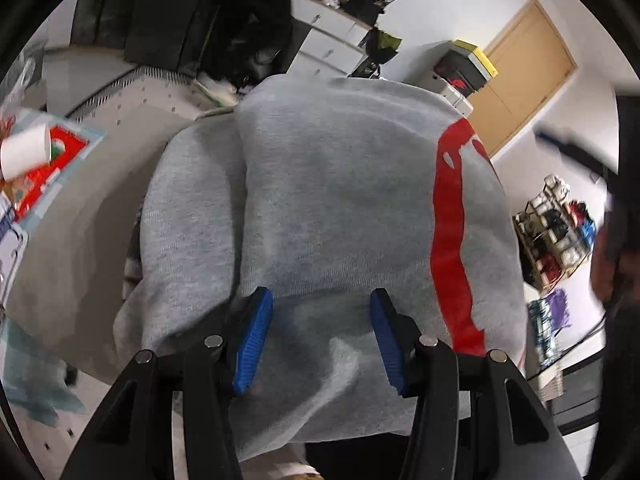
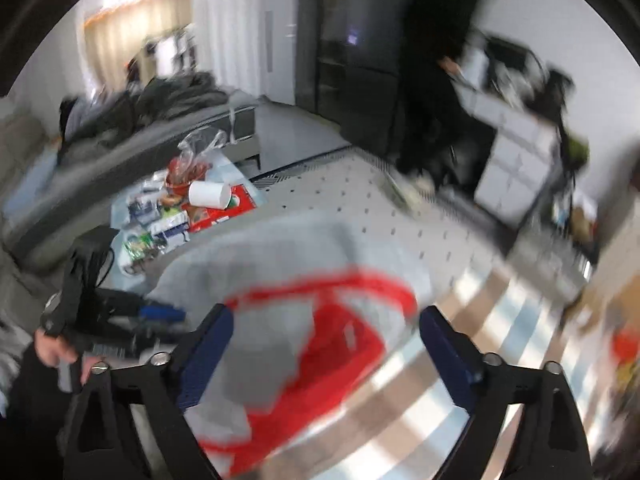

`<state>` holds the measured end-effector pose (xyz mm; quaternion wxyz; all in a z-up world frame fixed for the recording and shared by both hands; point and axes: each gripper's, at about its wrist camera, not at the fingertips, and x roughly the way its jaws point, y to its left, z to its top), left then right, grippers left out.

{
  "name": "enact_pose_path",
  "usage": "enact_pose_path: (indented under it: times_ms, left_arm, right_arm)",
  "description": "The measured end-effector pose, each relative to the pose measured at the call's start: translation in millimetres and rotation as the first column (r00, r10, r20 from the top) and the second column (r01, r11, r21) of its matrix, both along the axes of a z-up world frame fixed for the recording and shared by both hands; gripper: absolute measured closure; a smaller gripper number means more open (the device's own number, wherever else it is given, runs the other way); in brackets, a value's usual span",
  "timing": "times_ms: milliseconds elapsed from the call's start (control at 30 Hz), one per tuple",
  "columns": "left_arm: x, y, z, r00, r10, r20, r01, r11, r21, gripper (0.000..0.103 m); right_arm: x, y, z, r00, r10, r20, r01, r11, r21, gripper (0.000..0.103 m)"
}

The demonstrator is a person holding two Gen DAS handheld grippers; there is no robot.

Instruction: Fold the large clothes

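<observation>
A grey sweatshirt [image 1: 328, 200] with a red print lies folded in layers on a pale surface. In the left wrist view it fills the middle, and my left gripper [image 1: 322, 304] is open, its blue pads resting on the cloth on either side of a raised fold. In the blurred right wrist view the same sweatshirt [image 2: 280, 248] shows its red print below, and my right gripper [image 2: 324, 320] is open and empty above it. The left gripper [image 2: 160, 314] also shows there at the garment's left edge.
A white paper cup [image 2: 210, 194] and red packets [image 2: 224, 210] lie on a low table to the left. A person in black [image 2: 436, 64] stands near white drawers [image 2: 516, 148]. A patterned rug [image 2: 360, 184] covers the floor. A wooden door [image 1: 524, 76] is behind.
</observation>
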<state>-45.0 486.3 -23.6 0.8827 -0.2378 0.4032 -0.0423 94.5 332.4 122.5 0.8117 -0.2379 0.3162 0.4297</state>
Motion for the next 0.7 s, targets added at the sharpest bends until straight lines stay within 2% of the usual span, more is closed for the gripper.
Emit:
enact_pose_path:
  times_ms: [100,167,200,233,267,367,500,600,700]
  left_arm:
    - [-6,-2,-1,1.0,0.007,0.02,-0.007,1.0,0.005,0.058]
    - [-6,2,-2,0.999,0.009,0.037,-0.009,1.0,-0.008,0.058]
    - [-12,3,-1,0.999,0.008,0.048,-0.008,1.0,-0.019,0.058]
    - [-12,5,-2,0.998,0.009,0.06,-0.007,0.999,-0.034,0.058]
    - [-12,5,-2,0.998,0.009,0.067,-0.006,0.999,-0.046,0.058]
    - [-17,11,-7,0.997,0.021,0.08,-0.014,0.996,-0.088,0.058]
    - [-21,15,-1,0.995,0.068,0.075,-0.061,0.994,-0.086,0.058]
    - [-24,14,14,0.997,0.06,0.041,-0.057,0.996,-0.07,0.058]
    - [-25,15,25,0.997,0.058,0.046,-0.055,0.997,-0.058,0.058]
  right_arm:
    - [1,62,-16,0.995,0.052,0.081,-0.039,0.986,-0.161,0.009]
    - [10,105,-38,0.994,0.047,0.097,-0.018,0.961,-0.277,0.009]
    - [15,115,-48,0.995,0.03,0.093,-0.001,0.953,-0.303,0.011]
    - [22,131,-62,0.997,0.003,0.076,0.024,0.933,-0.358,0.013]
    - [27,145,-78,0.997,-0.008,0.073,0.039,0.899,-0.436,0.023]
    - [29,166,-118,0.993,-0.015,0.114,0.08,0.806,-0.586,0.026]
    - [36,174,-133,0.982,-0.124,0.14,0.182,0.809,-0.559,0.027]
    - [24,178,-124,0.979,-0.068,0.191,0.168,0.799,-0.577,0.026]
    - [19,161,-86,0.992,-0.066,0.106,0.11,0.864,-0.492,0.026]
